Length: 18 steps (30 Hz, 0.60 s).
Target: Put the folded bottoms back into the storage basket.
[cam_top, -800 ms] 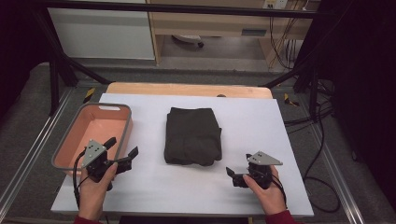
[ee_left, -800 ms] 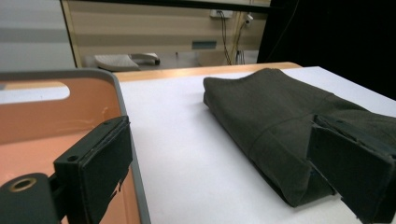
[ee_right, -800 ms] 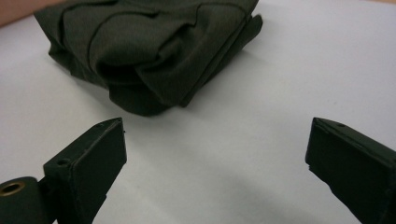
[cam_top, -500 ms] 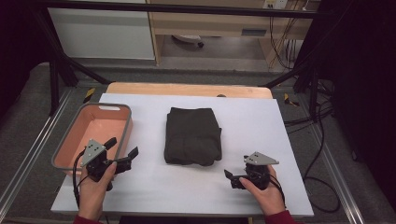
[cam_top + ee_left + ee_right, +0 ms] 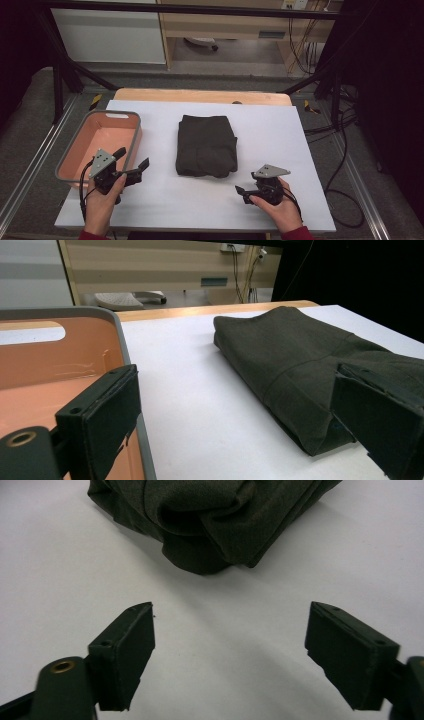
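A folded dark olive cloth (image 5: 206, 145) lies in the middle of the white table (image 5: 280, 130). My left gripper (image 5: 131, 161) is held open at the front left, between the cloth and a salmon bin (image 5: 100, 141). In the left gripper view the cloth (image 5: 305, 360) lies ahead on the right and the bin (image 5: 55, 365) on the left, with the gripper (image 5: 240, 430) wide open and empty. My right gripper (image 5: 242, 192) is low at the front right, pointing toward the cloth's near right corner. The right gripper view has the open gripper (image 5: 230, 655) over bare table, the cloth (image 5: 210, 515) just beyond.
The salmon bin with a grey rim stands at the table's left edge and looks empty. A wooden strip (image 5: 200, 95) runs along the far edge. Metal frame legs and cables (image 5: 345, 120) stand around the table on the grey floor.
The right gripper has dropped lower and edged slightly left toward the cloth's near corner. The left gripper has stayed about where it was.
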### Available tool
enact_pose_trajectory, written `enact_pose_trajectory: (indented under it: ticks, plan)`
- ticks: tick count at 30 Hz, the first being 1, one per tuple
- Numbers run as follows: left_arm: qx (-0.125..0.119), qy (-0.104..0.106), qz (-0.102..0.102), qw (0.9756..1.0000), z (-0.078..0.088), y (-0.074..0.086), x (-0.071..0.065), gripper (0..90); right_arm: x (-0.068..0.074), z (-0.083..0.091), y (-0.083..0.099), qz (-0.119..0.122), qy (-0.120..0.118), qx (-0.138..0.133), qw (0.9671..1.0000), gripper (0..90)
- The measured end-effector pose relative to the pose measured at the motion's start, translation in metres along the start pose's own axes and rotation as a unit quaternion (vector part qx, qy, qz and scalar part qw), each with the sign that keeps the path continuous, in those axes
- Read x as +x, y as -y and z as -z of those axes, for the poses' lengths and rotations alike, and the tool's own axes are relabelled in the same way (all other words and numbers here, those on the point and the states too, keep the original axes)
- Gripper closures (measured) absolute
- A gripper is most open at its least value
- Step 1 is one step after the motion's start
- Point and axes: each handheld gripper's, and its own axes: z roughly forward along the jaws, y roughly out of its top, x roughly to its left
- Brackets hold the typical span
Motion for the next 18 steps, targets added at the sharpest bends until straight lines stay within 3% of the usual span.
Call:
enact_pose_trajectory:
  ticks: [5, 9, 15, 18]
  plan:
    - [0.006, -0.005, -0.005, 1.0, -0.001, 0.001, -0.001, 6.6, 0.006, -0.003, -0.002, 0.018, -0.006, 0.0, 0.9998, 38.5]
    - [0.006, -0.004, -0.002, 1.0, -0.001, 0.001, 0.0, 6.9, 0.02, -0.012, -0.006, 0.035, -0.018, 0.0, 0.9992, 51.7]
    - [0.002, 0.0, -0.007, 1.0, -0.002, 0.0, -0.002, 6.9, 0.026, -0.023, -0.009, 0.031, -0.02, -0.01, 0.9992, 59.2]
    - [0.002, 0.0, -0.009, 1.0, -0.002, 0.0, -0.003, 7.0, 0.024, -0.029, -0.01, 0.025, -0.014, -0.007, 0.9996, 57.9]
